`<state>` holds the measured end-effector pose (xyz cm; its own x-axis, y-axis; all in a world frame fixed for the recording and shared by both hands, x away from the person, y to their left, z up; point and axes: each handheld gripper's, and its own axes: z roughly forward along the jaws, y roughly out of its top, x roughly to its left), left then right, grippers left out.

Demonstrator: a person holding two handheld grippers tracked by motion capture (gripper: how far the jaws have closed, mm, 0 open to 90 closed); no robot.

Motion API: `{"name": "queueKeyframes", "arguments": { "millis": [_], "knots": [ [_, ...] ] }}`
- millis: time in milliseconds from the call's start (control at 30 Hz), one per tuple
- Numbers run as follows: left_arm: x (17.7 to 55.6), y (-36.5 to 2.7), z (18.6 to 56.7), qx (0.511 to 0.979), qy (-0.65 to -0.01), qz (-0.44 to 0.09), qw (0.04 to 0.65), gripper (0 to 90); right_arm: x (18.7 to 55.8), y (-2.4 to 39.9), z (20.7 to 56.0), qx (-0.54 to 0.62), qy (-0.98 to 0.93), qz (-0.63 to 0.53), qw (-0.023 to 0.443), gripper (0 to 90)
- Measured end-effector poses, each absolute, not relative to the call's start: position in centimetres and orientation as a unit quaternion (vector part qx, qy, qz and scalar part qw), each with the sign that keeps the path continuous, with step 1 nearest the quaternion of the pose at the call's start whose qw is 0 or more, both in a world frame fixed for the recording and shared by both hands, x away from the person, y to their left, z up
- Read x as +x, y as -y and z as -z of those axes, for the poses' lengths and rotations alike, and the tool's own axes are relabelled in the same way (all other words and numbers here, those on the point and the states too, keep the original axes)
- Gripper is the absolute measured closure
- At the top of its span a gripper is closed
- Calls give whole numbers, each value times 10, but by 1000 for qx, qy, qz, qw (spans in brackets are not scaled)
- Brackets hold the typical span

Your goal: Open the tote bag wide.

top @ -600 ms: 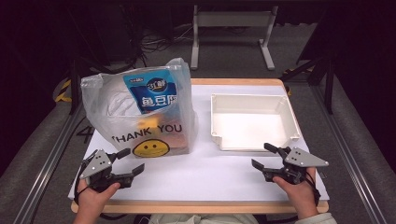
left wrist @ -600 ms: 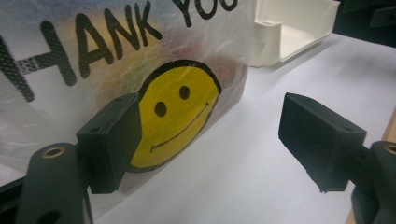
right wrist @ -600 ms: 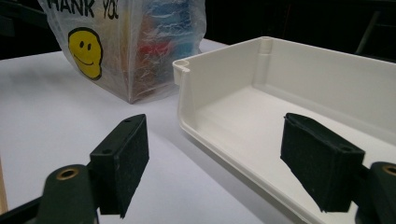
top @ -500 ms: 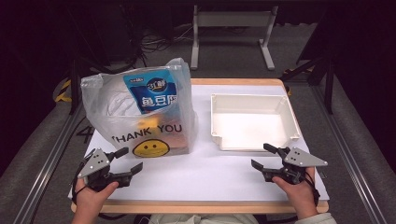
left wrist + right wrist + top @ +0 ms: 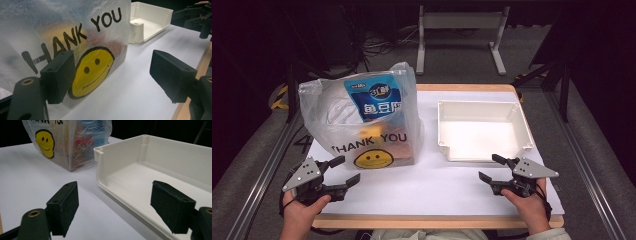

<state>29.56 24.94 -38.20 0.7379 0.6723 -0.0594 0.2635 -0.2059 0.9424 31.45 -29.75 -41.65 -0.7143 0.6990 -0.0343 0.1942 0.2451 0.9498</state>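
A clear plastic bag (image 5: 362, 120) printed "THANK YOU" with a yellow smiley stands on the left of the white table. It holds a blue packet (image 5: 379, 97) and other items blurred by the plastic. An empty white tray (image 5: 439, 125) sits to its right. My left gripper (image 5: 350, 169) rests near the front left corner, open, just short of the bag. In the left gripper view the left gripper (image 5: 113, 72) faces the smiley on the bag (image 5: 62, 30). My right gripper (image 5: 488, 166) is open in front of the tray. In the right gripper view the right gripper (image 5: 115, 205) points at the tray's near wall (image 5: 120, 162), nothing between its jaws.
A wooden strip (image 5: 437, 221) edges the table front. White table surface (image 5: 427, 185) lies between the two grippers. Beyond the table are a dark floor, cables and a metal stand (image 5: 459, 22). In the left gripper view the other gripper (image 5: 200, 17) shows far right.
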Motion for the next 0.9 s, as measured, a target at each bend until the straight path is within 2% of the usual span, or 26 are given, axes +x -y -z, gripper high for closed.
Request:
{"name": "queueKeyframes", "arguments": {
  "millis": [633, 900],
  "knots": [
    [295, -269, 358, 730, -345, -215, 550, 186, 315, 295, 419, 294, -760, -530, 232, 226],
    [297, -283, 345, 712, -363, -245, 549, 101, 315, 294, 420, 293, -762, -529, 232, 221]
  ]
}}
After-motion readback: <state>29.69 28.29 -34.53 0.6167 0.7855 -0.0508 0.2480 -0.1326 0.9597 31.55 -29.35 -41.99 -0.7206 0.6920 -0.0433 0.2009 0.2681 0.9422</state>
